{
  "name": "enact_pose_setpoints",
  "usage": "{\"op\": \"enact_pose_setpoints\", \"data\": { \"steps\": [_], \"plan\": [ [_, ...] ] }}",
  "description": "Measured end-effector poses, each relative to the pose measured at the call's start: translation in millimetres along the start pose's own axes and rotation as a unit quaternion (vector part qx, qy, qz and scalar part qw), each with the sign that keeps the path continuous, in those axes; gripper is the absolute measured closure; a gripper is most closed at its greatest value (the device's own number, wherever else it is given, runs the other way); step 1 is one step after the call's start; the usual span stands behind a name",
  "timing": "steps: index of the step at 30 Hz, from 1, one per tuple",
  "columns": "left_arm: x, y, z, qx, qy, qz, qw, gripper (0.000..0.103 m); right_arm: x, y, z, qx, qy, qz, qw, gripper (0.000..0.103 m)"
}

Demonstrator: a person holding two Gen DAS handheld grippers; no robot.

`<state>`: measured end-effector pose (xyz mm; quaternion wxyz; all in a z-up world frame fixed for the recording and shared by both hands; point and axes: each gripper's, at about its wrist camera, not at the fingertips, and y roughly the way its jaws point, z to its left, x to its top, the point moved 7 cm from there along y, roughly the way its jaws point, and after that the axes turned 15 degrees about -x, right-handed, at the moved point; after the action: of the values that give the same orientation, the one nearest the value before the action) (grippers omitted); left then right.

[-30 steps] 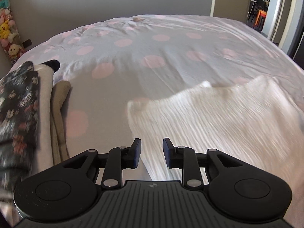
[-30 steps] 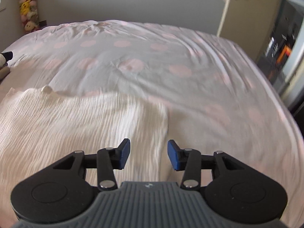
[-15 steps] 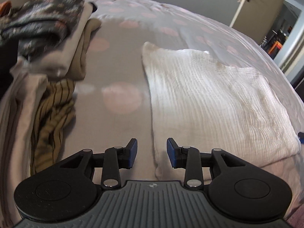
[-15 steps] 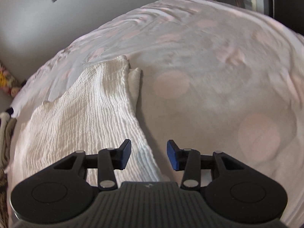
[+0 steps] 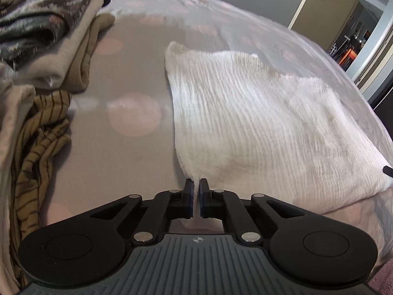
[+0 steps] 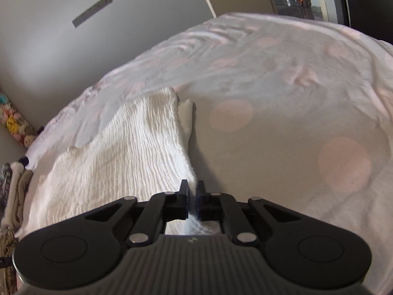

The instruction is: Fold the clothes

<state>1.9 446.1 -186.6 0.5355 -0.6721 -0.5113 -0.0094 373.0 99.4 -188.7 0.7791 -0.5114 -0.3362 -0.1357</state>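
A white crinkled garment (image 5: 258, 120) lies flat on the bed, folded into a rough rectangle. My left gripper (image 5: 195, 184) is shut on its near left corner, with the fabric pinched between the blue pads. In the right wrist view the same white garment (image 6: 118, 162) spreads to the left, and my right gripper (image 6: 193, 186) is shut on its near right corner; a fold of cloth shows between the pads. A tip of the right gripper (image 5: 388, 170) peeks in at the left view's right edge.
The bed sheet (image 5: 132, 113) is pale with pink dots. A stack of folded clothes (image 5: 49, 39) and a striped mustard garment (image 5: 41, 137) lie at the left. An open doorway (image 5: 353, 44) stands at the far right. Bare sheet (image 6: 294, 135) lies right of the garment.
Both grippers dropped to the garment's near corners and closed on the cloth; half a second ago both stood open just above it.
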Motion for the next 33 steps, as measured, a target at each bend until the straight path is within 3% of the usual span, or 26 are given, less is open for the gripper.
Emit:
{"op": "enact_pose_setpoints", "data": {
  "steps": [4,7,15,20,22,25,27,29,31,33],
  "plan": [
    [10.4,-20.0,-2.5,-0.01,0.003,-0.043,0.999,0.101,5.9,-25.8,-11.5,0.012,0.031,-0.035,0.999,0.097],
    [11.0,-27.4,-0.3,-0.011,0.001,-0.049,0.9987,0.101,3.1,-40.3,-20.9,-0.003,0.05,-0.044,0.998,0.098],
    [-6.9,3.4,12.2,0.032,0.018,0.039,0.9986,0.101,-22.1,1.3,-44.1,-0.078,0.085,0.081,0.99,0.098],
    [-10.7,7.7,22.3,0.042,-0.001,0.053,0.9977,0.1,-31.6,13.2,-44.1,-0.093,0.08,0.108,0.987,0.096],
    [-9.9,5.2,26.5,0.045,-0.015,0.049,0.9977,0.098,-30.3,6.4,-48.9,-0.111,0.088,0.095,0.985,0.091],
    [-6.2,-2.4,32.4,0.053,-0.036,0.032,0.9974,0.086,-26.3,-6.4,-56.9,-0.126,0.107,0.067,0.984,0.086],
    [-4.4,-12.1,36.4,0.061,-0.054,0.011,0.9966,0.086,-21.8,-12.7,-56.6,-0.103,0.119,0.053,0.986,0.072],
    [-6.0,-21.6,40.8,0.038,-0.093,-0.01,0.9949,0.082,-21.2,-15.1,-52.3,-0.096,0.112,0.049,0.988,0.065],
    [-9.8,-24.6,43.6,-0.001,-0.145,-0.022,0.9892,0.06,-20.5,-13.6,-49.3,-0.09,0.104,0.052,0.989,0.059],
    [-13.4,-24.7,44.7,-0.026,-0.178,-0.024,0.9834,0.055,-21.0,-8.0,-48.2,-0.089,0.101,0.066,0.989,0.055]
  ]
}}
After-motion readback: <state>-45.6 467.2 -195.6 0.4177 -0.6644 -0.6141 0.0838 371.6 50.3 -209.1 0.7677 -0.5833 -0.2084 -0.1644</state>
